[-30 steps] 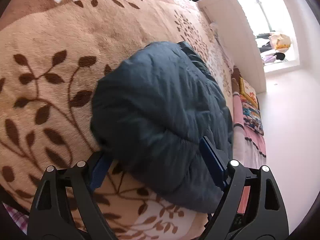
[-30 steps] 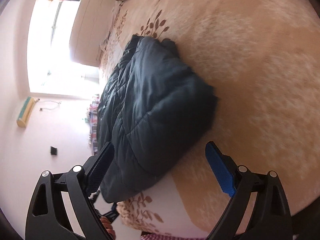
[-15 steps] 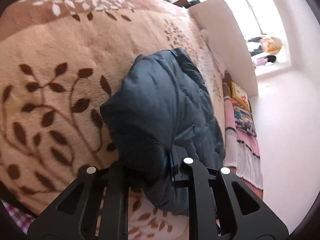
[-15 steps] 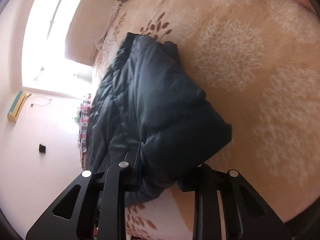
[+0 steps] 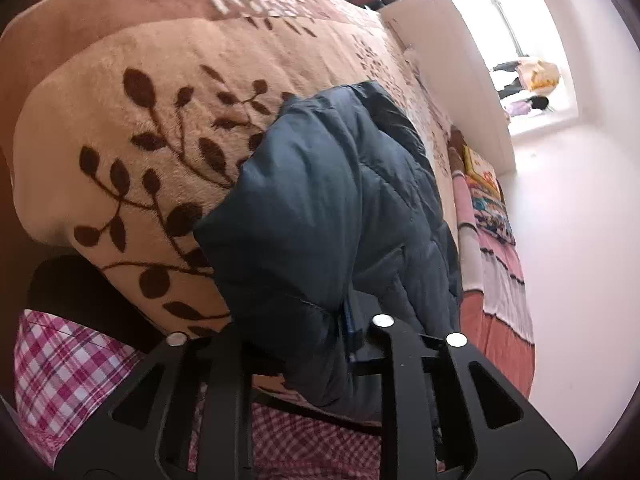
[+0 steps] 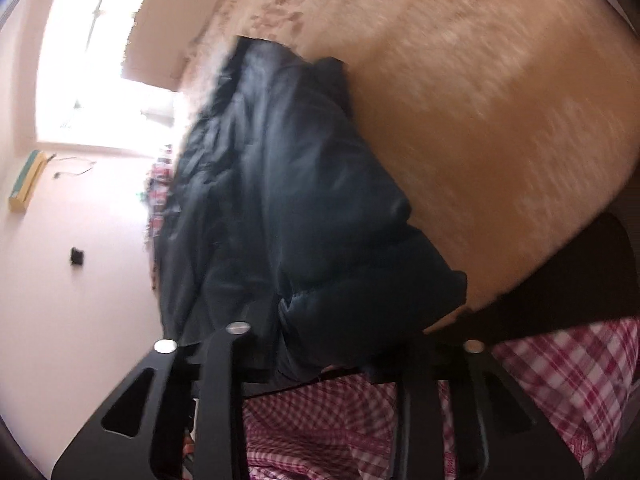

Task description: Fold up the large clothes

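Both grippers are now pulling the jacket (image 5: 320,208) toward the bed edge, where before they were standing open around it.
Your left gripper (image 5: 304,344) and right gripper (image 6: 320,344) are each pinching a puffy near corner, jaws just easing wider; it is soft, light, slippery, so you are wise taking deep folds near seams.

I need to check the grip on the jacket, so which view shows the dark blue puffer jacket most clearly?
The left wrist view: the dark blue puffer jacket is sharp there, its quilting readable, with a fold clamped in the left gripper. The right wrist view shows it blurred and darker, gripped by the right gripper.
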Demonstrator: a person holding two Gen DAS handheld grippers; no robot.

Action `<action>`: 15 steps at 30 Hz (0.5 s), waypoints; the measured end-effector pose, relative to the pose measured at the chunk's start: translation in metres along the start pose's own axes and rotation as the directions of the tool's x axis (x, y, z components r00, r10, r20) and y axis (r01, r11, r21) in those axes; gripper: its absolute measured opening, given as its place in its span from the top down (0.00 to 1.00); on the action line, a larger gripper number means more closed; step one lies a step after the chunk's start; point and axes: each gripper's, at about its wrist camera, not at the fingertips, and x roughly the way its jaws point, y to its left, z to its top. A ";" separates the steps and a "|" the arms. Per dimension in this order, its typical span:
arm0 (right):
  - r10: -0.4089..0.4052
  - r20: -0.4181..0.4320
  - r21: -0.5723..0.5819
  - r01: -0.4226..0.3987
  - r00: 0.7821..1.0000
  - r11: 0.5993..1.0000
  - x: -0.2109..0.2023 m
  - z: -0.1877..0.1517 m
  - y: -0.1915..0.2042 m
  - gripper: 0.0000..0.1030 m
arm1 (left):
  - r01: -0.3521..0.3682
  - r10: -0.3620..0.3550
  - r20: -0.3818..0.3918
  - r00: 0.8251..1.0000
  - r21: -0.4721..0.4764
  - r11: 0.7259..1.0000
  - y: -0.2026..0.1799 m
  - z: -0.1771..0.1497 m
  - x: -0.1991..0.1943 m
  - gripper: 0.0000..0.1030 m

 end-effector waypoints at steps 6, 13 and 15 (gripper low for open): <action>-0.109 0.179 -0.071 0.123 0.978 0.990 -0.053 -0.011 0.022 0.51 | 0.019 -0.019 0.006 1.000 -0.037 0.999 0.005 -0.002 0.005 0.40; -0.242 0.360 -0.566 0.417 0.901 0.711 -0.024 -0.068 0.158 0.69 | -0.004 0.001 0.042 0.999 0.084 0.996 -0.004 -0.009 0.015 0.34; -0.336 0.420 -0.491 0.522 0.843 0.698 -0.018 -0.062 0.163 0.69 | -0.004 -0.004 0.063 0.998 0.123 0.992 -0.005 -0.014 0.014 0.34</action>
